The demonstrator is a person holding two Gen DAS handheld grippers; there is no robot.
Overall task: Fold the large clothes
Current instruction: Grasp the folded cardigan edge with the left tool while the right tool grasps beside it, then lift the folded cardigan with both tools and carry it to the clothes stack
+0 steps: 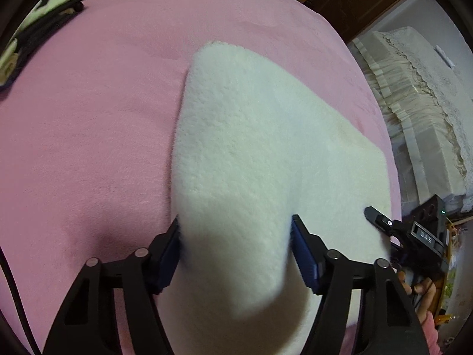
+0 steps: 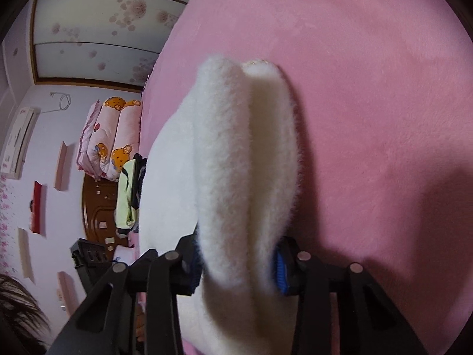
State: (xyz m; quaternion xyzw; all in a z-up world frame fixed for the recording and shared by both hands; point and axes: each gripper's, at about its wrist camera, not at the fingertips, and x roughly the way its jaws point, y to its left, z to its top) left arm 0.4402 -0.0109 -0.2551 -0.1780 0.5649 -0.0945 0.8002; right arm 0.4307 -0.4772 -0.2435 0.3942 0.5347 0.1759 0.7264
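Observation:
A white fleecy garment (image 1: 251,136) lies on the pink bed cover (image 1: 88,118), folded into a thick slab. My left gripper (image 1: 235,236) has its blue-padded fingers on both sides of the garment's near edge and is shut on it. In the right wrist view the same garment (image 2: 245,153) shows as a doubled fold, and my right gripper (image 2: 239,254) is shut on that fold, lifted slightly off the pink cover (image 2: 369,88). The right gripper also shows in the left wrist view (image 1: 381,222), at the garment's right edge.
Dark and pale green folded clothes (image 1: 44,9) lie at the far left of the bed. A cream covered bed (image 1: 422,112) stands to the right. A wooden headboard (image 2: 97,207), rolled pink quilts (image 2: 112,136) and a wardrobe (image 2: 94,35) stand beyond the bed edge.

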